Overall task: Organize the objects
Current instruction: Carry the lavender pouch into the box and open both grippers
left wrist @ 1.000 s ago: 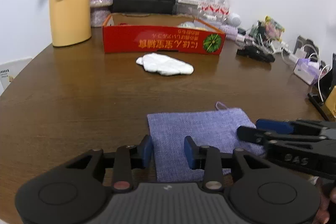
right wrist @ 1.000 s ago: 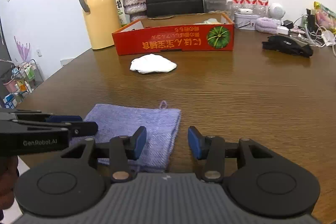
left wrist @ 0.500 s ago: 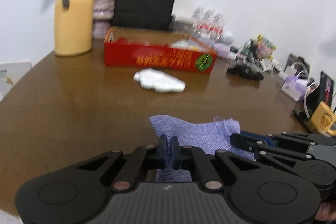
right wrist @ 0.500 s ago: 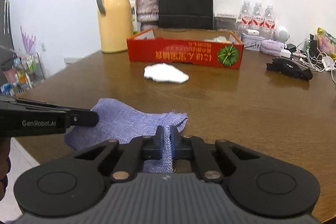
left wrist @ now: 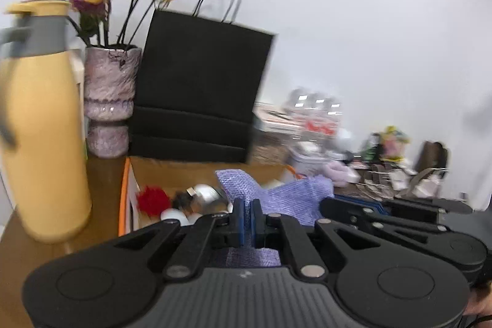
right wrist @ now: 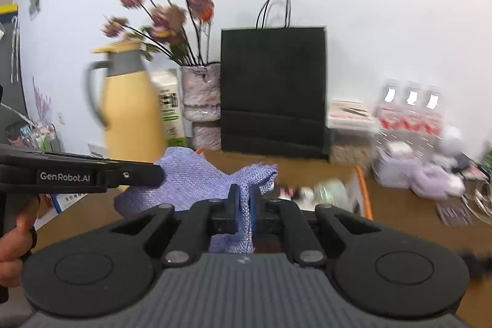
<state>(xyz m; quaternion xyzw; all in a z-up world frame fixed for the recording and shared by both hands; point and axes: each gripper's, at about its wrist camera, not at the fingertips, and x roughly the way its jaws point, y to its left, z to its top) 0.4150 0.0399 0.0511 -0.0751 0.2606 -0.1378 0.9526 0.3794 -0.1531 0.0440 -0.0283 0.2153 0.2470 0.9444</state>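
We hold the purple cloth (right wrist: 196, 177) above the open box (left wrist: 172, 174), the left gripper (left wrist: 247, 215) and right gripper (right wrist: 243, 205) each with jaws clenched on one edge.

Bright even light, motion blur, fisheye-warped edges

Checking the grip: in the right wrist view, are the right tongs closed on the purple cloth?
Yes, the right tongs pinch a fold of the purple cloth between their blue pads.
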